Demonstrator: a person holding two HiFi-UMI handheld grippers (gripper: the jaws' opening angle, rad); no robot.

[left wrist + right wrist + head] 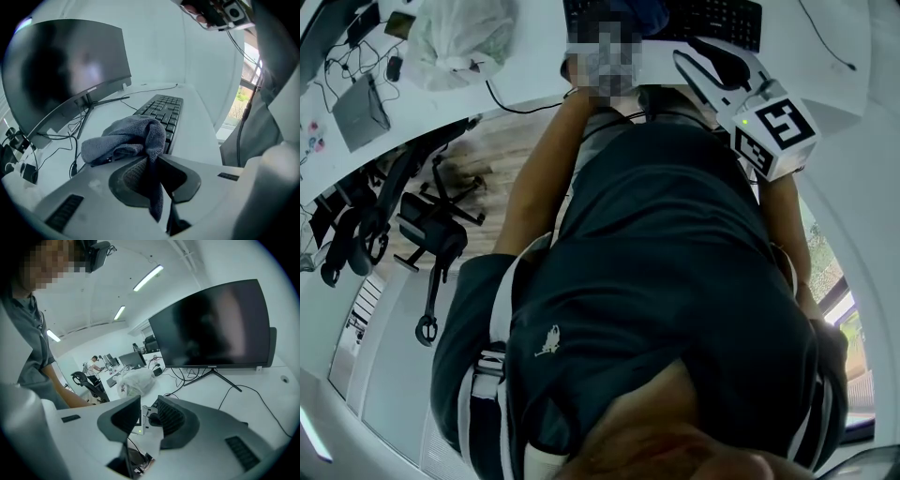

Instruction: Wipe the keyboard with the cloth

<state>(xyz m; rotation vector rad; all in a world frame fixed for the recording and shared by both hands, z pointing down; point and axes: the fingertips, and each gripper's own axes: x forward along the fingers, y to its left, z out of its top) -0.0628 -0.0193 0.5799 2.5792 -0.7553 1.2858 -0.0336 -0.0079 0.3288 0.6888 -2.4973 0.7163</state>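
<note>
In the left gripper view a grey cloth point(126, 138) is bunched on the white desk against the near end of a black keyboard point(164, 110). My left gripper point(152, 164) is shut on a fold of that cloth, which hangs down between the pads. The right gripper point(147, 411) stands open with nothing between its jaws and is held above the desk. In the head view the right gripper point(689, 52) points at the keyboard point(722, 19), with its marker cube point(773, 127) behind. The left gripper is hidden there.
A large dark monitor point(215, 326) on a thin stand sits behind the keyboard, with cables across the desk point(197, 136). A white plastic bag point(455, 37) lies further along the desk. Black office chairs point(431, 230) stand on the floor to the left.
</note>
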